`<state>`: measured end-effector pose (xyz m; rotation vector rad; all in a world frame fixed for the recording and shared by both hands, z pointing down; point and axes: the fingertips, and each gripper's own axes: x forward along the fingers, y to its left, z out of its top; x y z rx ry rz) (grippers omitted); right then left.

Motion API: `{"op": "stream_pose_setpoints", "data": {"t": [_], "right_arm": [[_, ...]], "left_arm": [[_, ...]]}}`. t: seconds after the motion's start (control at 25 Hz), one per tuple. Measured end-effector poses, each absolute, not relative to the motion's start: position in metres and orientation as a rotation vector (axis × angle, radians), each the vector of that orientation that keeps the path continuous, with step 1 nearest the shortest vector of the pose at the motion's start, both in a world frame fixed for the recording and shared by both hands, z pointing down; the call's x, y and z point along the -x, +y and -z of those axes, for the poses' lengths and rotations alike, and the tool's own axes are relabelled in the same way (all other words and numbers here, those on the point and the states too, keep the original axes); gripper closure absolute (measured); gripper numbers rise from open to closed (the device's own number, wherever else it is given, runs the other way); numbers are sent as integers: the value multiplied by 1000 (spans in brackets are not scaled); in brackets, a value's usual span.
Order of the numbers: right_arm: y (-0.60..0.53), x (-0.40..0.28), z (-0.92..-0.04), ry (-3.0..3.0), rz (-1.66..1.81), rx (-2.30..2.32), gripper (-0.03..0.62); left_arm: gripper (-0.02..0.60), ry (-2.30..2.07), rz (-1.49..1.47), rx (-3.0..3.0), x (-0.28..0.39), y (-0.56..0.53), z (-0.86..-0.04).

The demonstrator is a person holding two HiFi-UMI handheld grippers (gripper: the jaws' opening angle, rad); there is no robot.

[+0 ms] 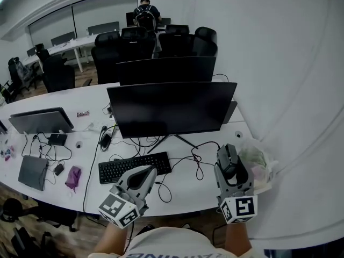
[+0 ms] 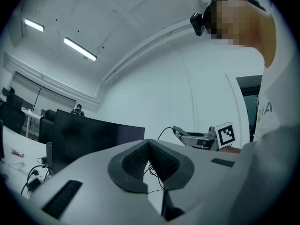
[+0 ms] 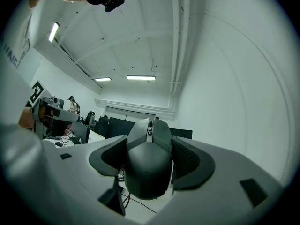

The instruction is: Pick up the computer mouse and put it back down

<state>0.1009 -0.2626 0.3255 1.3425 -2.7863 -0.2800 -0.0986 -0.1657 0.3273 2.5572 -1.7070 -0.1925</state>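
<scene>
White desk [image 1: 183,188] below the jaws: my right gripper [image 1: 231,164] pinches the computer mouse [image 3: 149,165] across its flanks, which I judge light, rigid and slick; left gripper [image 1: 141,177] jaws meet, empty.

Office: monitors [image 1: 171,107], desks [image 1: 86,98], swivel chairs [image 1: 137,41]

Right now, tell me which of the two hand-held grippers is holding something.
The right hand-held gripper: its jaws clamp the black computer mouse between them. The left hand-held gripper has its jaws closed together on nothing.
</scene>
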Motion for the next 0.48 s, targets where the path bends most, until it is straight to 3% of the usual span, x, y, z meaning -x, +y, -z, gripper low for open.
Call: {"op": "stream_pose_setpoints", "data": {"t": [0.48], "right_arm": [[-266, -103, -331, -2781, 264, -1340, 293]], "left_arm": [[577, -1702, 187, -2598, 93, -166, -324]]}}
